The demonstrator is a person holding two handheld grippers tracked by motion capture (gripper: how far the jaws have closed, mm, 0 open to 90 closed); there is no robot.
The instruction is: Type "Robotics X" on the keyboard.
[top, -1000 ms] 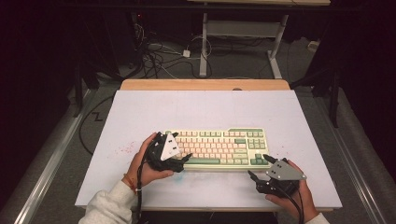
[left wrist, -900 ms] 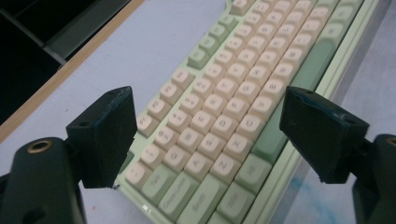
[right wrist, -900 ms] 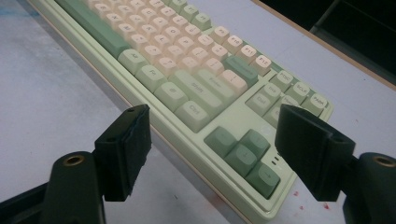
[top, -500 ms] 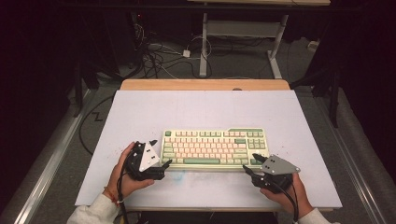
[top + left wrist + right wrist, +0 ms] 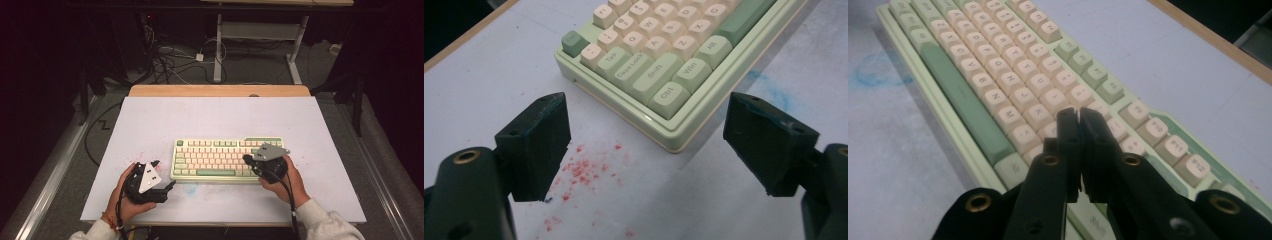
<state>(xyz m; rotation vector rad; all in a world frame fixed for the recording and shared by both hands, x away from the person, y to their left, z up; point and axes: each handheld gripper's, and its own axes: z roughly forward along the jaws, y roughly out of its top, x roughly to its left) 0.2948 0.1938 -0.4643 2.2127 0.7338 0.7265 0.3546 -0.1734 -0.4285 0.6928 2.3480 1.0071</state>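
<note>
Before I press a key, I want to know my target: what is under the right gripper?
The right gripper, shut, hangs over the keyboard, above its right-hand cream keys. The key right beneath its tips is covered, so its label cannot be read.

A lab-like recording room: dark surround, white-topped table (image 5: 220, 120), tangled floor cables (image 5: 170, 60).

Both grippers are matte black, each topped with a grey three-cornered plate. On the left gripper (image 5: 162, 176), blocky dark pads (image 5: 536, 145) show scuffed edges and a brass-ringed screw hole at the lower left. The right gripper (image 5: 1079, 114) carries four brass eyelets. Black cables trail down; pale grey sleeves (image 5: 325, 225), a red wristband (image 5: 106, 218).
</note>
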